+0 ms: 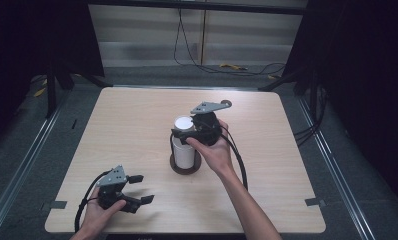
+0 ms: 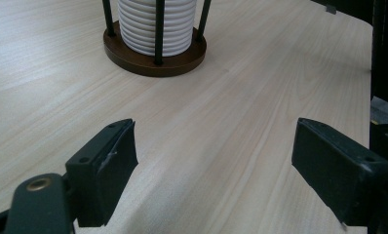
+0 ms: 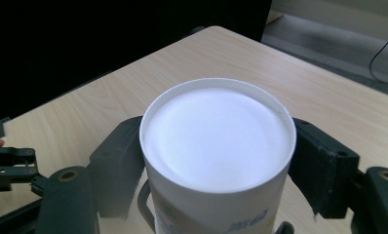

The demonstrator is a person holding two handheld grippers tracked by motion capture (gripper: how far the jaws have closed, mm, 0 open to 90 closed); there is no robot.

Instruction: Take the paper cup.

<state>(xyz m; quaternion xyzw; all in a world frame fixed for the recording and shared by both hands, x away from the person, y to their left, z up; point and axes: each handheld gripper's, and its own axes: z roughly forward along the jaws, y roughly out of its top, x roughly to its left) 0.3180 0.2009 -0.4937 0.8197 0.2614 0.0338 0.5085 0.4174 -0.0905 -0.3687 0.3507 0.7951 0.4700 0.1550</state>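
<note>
Right gripper [image 1: 183, 134] clamped on top white cup [image 3: 216, 146] of stack in brown-based holder [image 2: 155, 56], mid-table [image 1: 137, 125]. Dark rods [image 2: 159, 29] ring stack. Left gripper [image 1: 141, 189] wide, idle near front edge.

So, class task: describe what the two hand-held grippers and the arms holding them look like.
Both the left gripper and right gripper are black, each with two blocky flat-faced fingers fixed by small screws. A grey three-cornered plate tops each one, and a black cable trails from it. The forearms are bare, with no sleeves in sight.
</note>
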